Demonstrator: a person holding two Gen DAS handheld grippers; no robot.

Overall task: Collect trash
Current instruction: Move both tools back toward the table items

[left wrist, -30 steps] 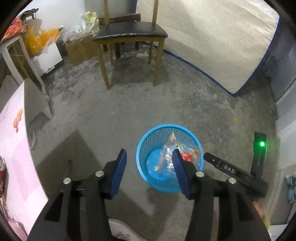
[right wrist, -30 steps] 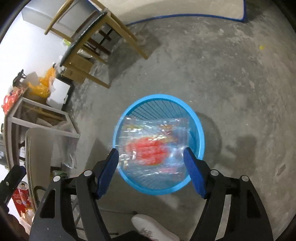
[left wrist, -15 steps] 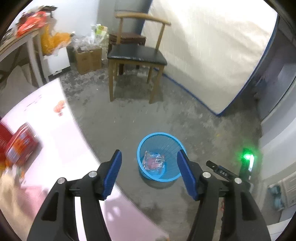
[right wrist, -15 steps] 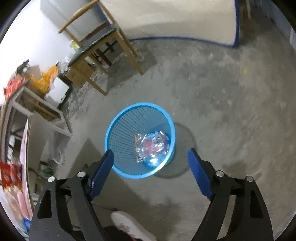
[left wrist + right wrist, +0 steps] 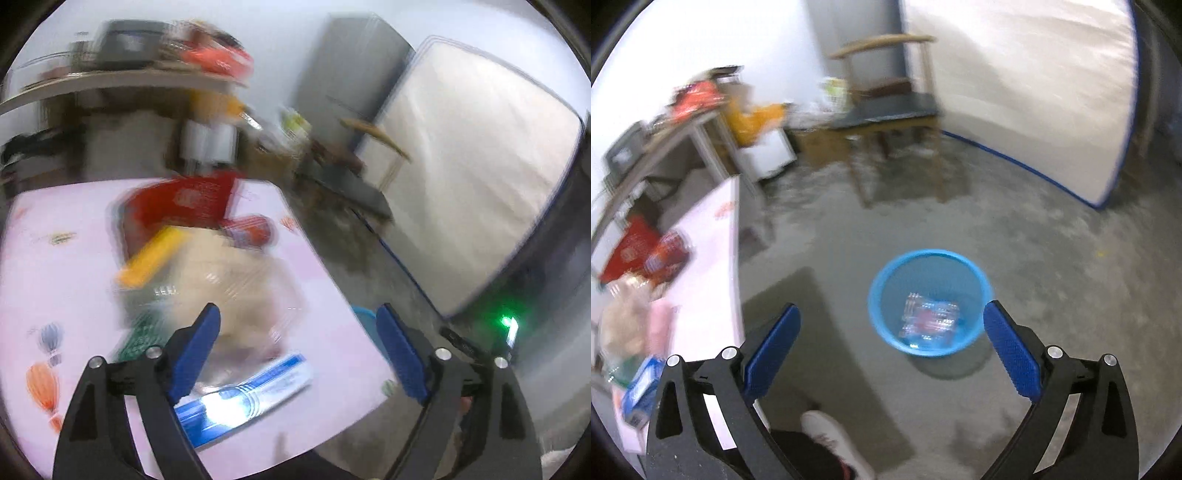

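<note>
The left gripper [image 5: 297, 325] hangs over the pink tabletop [image 5: 66, 266], its jaws opening with nothing pressed between the blue pads [image 5: 197, 347]. Under it, blurred by motion, lies a heap of trash near the table's right edge: a red packet [image 5: 184, 199] at the far side, a yellow wrapper [image 5: 151, 258] leaning on it, a beige bag [image 5: 236, 288] in the middle, and a blue-and-white pack [image 5: 251, 391] close to the near edge — just below the left pad.

The right gripper [image 5: 892, 339] points down at the concrete floor [image 5: 1052, 266], its jaws also opening and holding nothing. Between its pads, on the floor well clear of the table's edge, stands the blue basket [image 5: 882, 291], with a clear wrapper [image 5: 931, 321] lying flat at its bottom.

A white shoe [image 5: 827, 439] shows at the lower edge of the right view. Behind the basket stands a wooden chair [image 5: 890, 103]; a white mattress [image 5: 1027, 92] leans against the wall to its right.
</note>
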